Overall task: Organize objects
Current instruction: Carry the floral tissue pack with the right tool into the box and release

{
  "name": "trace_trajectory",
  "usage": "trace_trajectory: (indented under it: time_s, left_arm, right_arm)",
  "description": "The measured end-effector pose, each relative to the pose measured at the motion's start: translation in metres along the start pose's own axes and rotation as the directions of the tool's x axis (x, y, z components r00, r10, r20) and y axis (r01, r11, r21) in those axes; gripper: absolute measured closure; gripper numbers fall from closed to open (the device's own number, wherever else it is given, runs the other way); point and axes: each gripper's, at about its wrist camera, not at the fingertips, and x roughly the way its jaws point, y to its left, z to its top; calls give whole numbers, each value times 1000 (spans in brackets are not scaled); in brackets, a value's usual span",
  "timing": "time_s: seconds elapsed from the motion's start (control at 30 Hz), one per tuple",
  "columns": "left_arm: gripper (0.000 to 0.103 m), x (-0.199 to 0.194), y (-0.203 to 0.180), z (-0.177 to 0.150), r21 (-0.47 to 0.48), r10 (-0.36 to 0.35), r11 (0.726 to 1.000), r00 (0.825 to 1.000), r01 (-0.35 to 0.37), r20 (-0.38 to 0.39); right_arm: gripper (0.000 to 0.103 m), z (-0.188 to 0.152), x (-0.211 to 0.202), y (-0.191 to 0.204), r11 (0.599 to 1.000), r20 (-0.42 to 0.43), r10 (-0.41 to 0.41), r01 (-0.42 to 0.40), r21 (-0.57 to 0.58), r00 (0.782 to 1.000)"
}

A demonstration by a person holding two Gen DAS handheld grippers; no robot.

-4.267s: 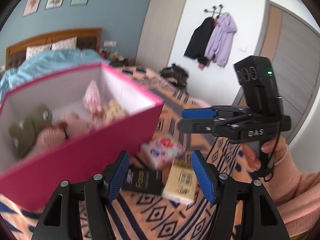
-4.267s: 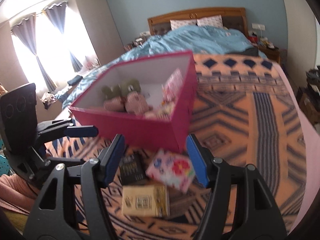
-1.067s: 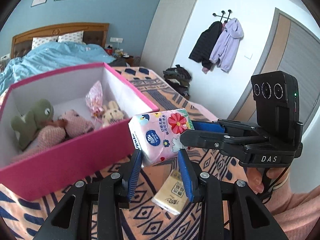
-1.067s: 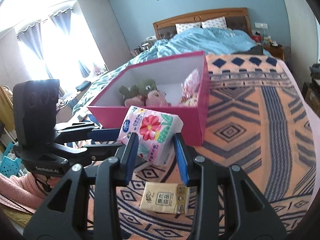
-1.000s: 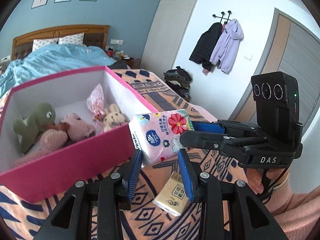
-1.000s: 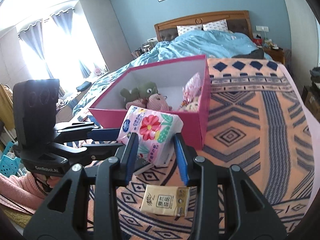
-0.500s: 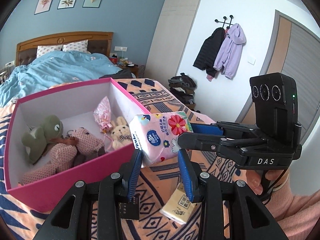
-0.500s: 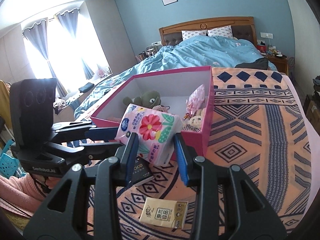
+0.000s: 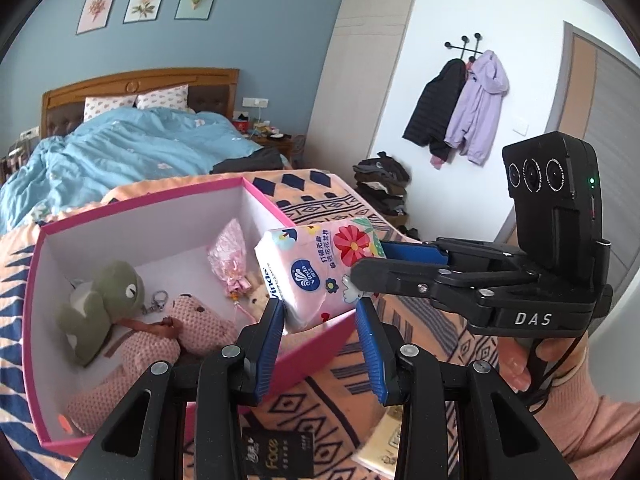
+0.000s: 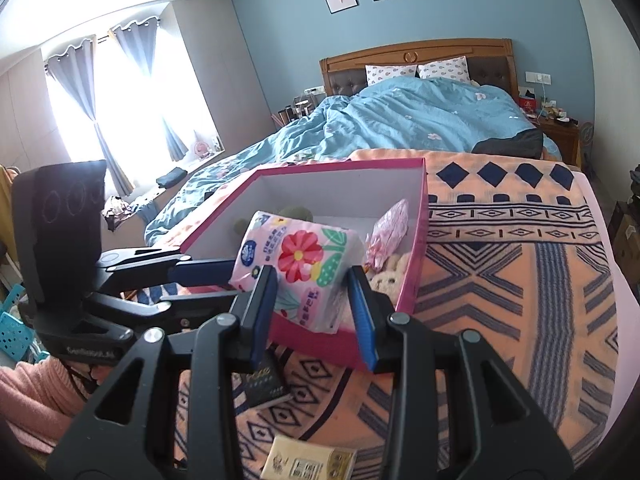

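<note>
Tissue pack is clamped by both grippers, left gripper and right gripper, each narrowed onto it from a different side. Pack is held in the air over the near rim of the pink box. Plush toys are seen inside the box.

Pink floral tissue pack, magenta box

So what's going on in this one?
A person is tidying items off a patterned blanket into a pink box. Both hand-held grippers, left and right, are shut on one floral tissue pack, held over the box's near corner. A black packet and a yellow packet lie on the blanket.
</note>
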Motion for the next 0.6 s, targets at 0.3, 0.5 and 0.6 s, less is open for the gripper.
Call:
trace_trajectory:
  time_s: [0.3, 0.5, 0.6]
  left_arm:
    - [66, 31, 21, 10, -23, 50, 998, 997, -51, -59]
    - [66, 53, 36, 9, -48, 78, 995, 991, -84, -107]
    - [66, 62, 39, 9, -52, 105, 992, 986, -112, -128]
  right_arm:
    - [63, 18, 39, -17, 999, -59, -31, 32, 11, 998]
    - [63, 20, 65, -28, 998, -123, -49, 52, 25, 991]
    - [63, 21, 77, -33, 998, -150, -59, 64, 29, 987]
